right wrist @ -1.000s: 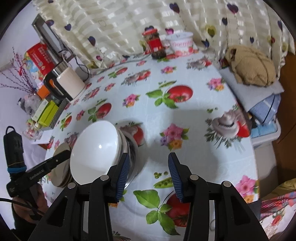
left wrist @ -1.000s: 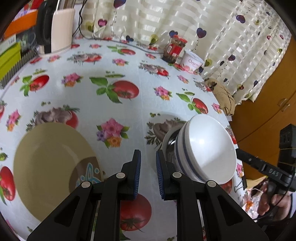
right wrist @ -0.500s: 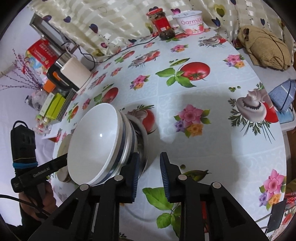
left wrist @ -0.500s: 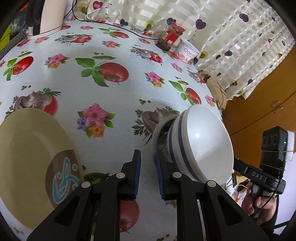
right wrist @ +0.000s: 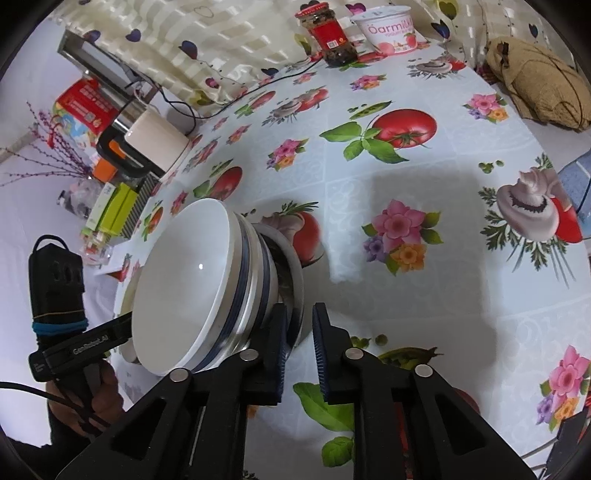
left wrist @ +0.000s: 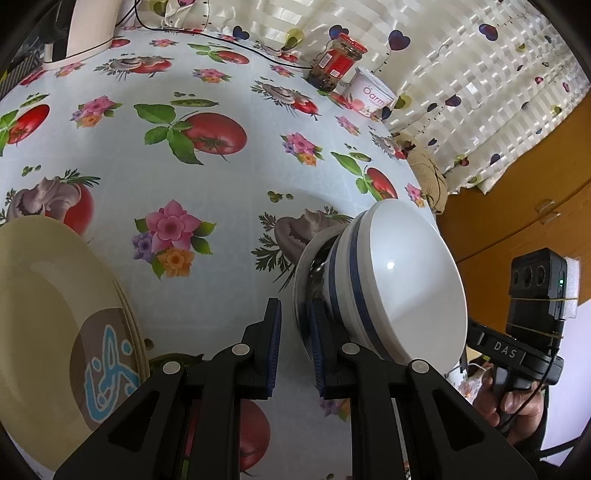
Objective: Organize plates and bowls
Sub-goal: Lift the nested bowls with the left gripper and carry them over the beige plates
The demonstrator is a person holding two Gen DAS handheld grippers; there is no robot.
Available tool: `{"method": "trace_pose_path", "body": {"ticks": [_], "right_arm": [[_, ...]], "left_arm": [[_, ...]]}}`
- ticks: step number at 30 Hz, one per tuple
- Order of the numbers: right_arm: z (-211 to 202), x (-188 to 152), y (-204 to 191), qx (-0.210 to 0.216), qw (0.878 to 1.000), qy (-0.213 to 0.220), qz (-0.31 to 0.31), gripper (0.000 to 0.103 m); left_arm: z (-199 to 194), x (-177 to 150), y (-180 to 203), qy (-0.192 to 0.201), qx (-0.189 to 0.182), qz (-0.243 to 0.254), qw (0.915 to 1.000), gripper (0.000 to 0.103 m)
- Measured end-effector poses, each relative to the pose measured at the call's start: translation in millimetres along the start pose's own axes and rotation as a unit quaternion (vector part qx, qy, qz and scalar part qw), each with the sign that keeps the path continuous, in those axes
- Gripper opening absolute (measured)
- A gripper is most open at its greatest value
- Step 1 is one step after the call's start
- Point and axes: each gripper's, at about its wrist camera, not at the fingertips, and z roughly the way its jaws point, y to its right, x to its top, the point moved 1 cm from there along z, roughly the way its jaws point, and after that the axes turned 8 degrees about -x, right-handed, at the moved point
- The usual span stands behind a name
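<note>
Two stacked white bowls (left wrist: 402, 280) with blue bands sit on a small white plate (left wrist: 300, 291) near the counter's (left wrist: 221, 184) front edge, on the flowered, tomato-printed cloth. A cream plate (left wrist: 48, 332) with a blue mark lies well apart, at the left edge of the left wrist view. Far back stand a red-lidded jar (right wrist: 330, 35) and a yoghurt tub (right wrist: 391, 26) side by side; a kettle (right wrist: 155, 142), boxes and a cable crowd the far left corner, and a tan bundle (right wrist: 535, 81) lies off the right edge. Nothing stands between the claws and the bowl stack.

The left claw (left wrist: 293, 347) is closing on the small plate's rim — the rim sits between its fingers, though I cannot tell whether both pads press it. The right claw (right wrist: 299, 343) has narrowed to its tightest, clamped on the opposite rim of the same plate.

A second ago the right claw gaped wide beside the stack; since then it has drawn in. Both claws have dropped lower and tipped further down, so the bowls loom larger, and the cream plate has slid toward the left edge of the frame.
</note>
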Motion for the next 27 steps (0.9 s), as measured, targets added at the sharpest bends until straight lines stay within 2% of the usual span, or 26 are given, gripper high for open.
{"method": "trace_pose_path", "body": {"ticks": [6, 9, 19, 27], "right_arm": [[7, 0, 1, 0.022, 1.000, -0.012, 0.008, 0.014], [7, -1, 0, 0.021, 1.000, -0.009, 0.007, 0.013], [4, -3, -4, 0.011, 1.000, 0.006, -0.009, 0.012], [-2, -3, -7, 0.010, 1.000, 0.016, -0.014, 0.011]], "left_arm": [[9, -1, -5, -0.015, -0.018, -0.018, 0.9996, 0.015], [10, -1, -3, -0.013, -0.021, -0.011, 0.9996, 0.010], [8, -7, 4, 0.003, -0.005, 0.020, 0.9998, 0.010], [1, -6, 11, 0.010, 0.002, 0.027, 0.9996, 0.010]]}}
